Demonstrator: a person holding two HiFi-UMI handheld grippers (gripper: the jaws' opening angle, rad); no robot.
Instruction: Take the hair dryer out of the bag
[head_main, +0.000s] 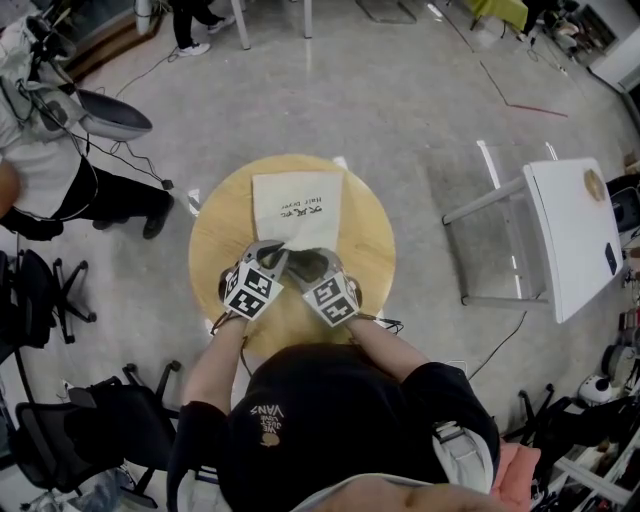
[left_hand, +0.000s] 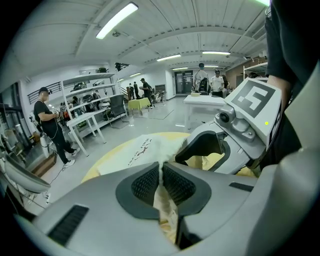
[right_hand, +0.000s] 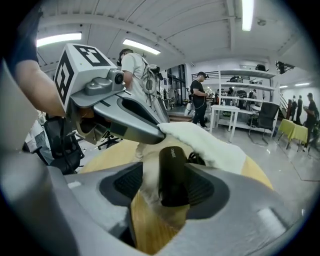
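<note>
A black hair dryer shows at the open mouth of a white cloth bag with dark lettering, which lies flat on a round wooden table with its near edge pinched in the left gripper — the dryer sits between the right gripper's parted jaws.

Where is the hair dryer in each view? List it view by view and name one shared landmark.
Head view: it cannot be made out.
Left gripper view: it cannot be made out.
Right gripper view: low centre; the black hair dryer stands between the open jaws of the right gripper.
Shared landmark: the white bag, which lies on the round table in all three views.
</note>
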